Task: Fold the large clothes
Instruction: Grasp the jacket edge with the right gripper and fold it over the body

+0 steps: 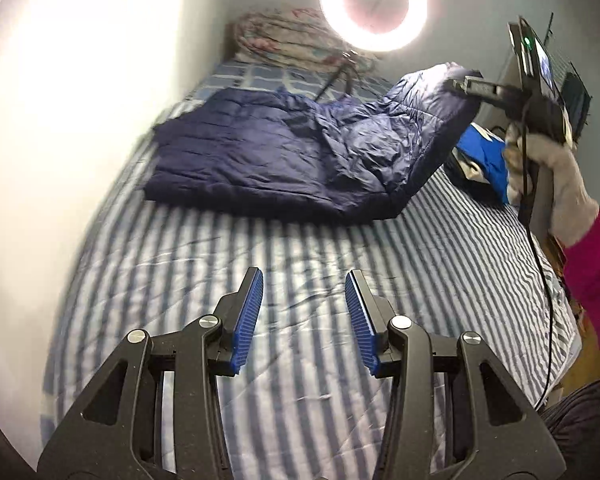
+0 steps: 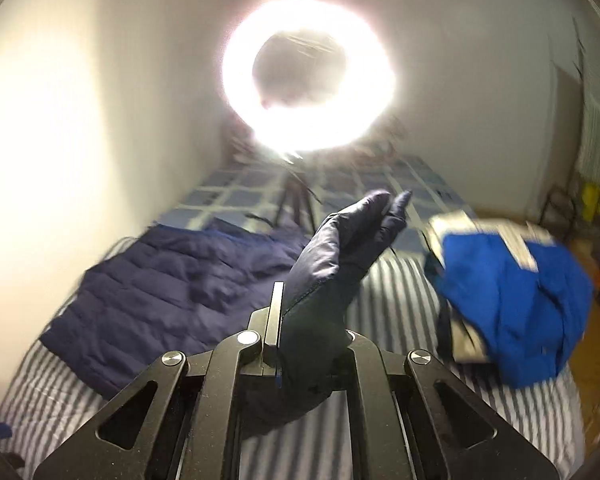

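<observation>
A large navy quilted jacket [image 1: 284, 152] lies on the striped bed [image 1: 300, 280], toward the wall. My right gripper [image 1: 466, 84] is shut on the jacket's right edge and lifts it well above the bed. In the right wrist view the pinched navy fabric [image 2: 332, 264] stands up between the closed jaws of the right gripper [image 2: 300, 340], with the rest of the jacket [image 2: 172, 280] lying flat to the left. My left gripper [image 1: 304, 312] is open and empty, low over the striped sheet, in front of the jacket.
A bright ring light [image 1: 374, 4] on a tripod stands at the head of the bed. A crumpled blue garment [image 2: 512, 300] lies at the bed's right side. A floral quilt [image 1: 288, 36] is bundled against the far wall. The wall runs along the left.
</observation>
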Demonstrator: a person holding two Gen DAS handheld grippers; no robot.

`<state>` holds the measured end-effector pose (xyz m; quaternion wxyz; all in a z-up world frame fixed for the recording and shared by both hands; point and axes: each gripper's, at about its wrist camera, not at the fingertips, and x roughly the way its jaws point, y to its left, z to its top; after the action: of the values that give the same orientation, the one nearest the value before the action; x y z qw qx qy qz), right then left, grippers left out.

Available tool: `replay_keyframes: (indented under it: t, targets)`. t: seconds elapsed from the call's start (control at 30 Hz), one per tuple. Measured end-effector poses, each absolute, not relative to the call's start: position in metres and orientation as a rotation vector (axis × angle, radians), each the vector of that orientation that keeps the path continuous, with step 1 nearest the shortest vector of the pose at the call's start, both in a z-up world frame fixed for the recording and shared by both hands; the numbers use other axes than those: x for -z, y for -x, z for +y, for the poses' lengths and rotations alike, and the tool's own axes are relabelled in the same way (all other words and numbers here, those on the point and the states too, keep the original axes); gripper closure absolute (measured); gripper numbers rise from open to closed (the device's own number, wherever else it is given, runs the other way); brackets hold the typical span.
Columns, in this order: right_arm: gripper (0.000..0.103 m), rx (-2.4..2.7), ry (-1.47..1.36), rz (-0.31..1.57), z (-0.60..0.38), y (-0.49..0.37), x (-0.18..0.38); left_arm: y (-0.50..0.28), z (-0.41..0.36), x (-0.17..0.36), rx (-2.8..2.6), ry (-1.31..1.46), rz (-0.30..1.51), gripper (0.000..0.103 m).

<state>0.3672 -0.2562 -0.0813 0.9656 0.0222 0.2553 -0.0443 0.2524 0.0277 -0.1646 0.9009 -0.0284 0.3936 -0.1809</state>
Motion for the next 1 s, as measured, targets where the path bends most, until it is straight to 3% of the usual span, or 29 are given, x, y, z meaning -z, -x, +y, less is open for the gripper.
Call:
replay_keyframes:
  t: [0.37, 0.73, 0.93, 1.0]
  targets:
    - [0.098, -0.168, 0.154, 0.486, -0.110, -0.413, 0.073, -0.223, 0.063, 0.145, 0.355, 0.119, 0.741, 0.058]
    - [0.099, -0.473, 0.343, 0.672, 0.057, -0.458, 0.189, -0.209, 0.092, 0.151, 0.288, 0.131, 0.748, 0.058]
    - [0.098, -0.519, 0.272, 0.751, 0.060, -0.474, 0.219, -0.207, 0.100, 0.152, 0.276, 0.132, 0.750, 0.058]
    - [0.094, -0.567, 0.225, 0.774, 0.051, -0.476, 0.215, -0.209, 0.101, 0.154, 0.277, 0.133, 0.748, 0.058]
